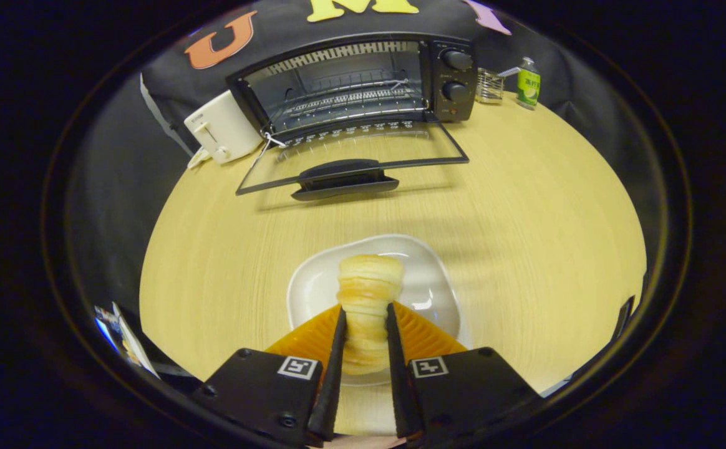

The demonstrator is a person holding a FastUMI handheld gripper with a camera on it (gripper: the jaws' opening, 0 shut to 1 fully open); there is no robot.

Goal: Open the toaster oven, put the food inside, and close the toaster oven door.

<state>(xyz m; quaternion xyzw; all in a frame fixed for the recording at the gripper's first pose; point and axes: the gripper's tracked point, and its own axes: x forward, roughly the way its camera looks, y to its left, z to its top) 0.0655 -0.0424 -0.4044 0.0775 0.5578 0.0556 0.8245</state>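
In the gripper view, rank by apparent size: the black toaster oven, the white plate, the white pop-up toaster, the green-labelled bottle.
1. Black toaster oven, door open.
2. White plate; it lies much nearer the camera, so true size against the oven is unsure.
3. White pop-up toaster.
4. Green-labelled bottle.
The gripper is shut on the pale layered pastry.

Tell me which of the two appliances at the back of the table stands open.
The black toaster oven: its glass door lies folded down onto the table. The white toaster beside it has no door.
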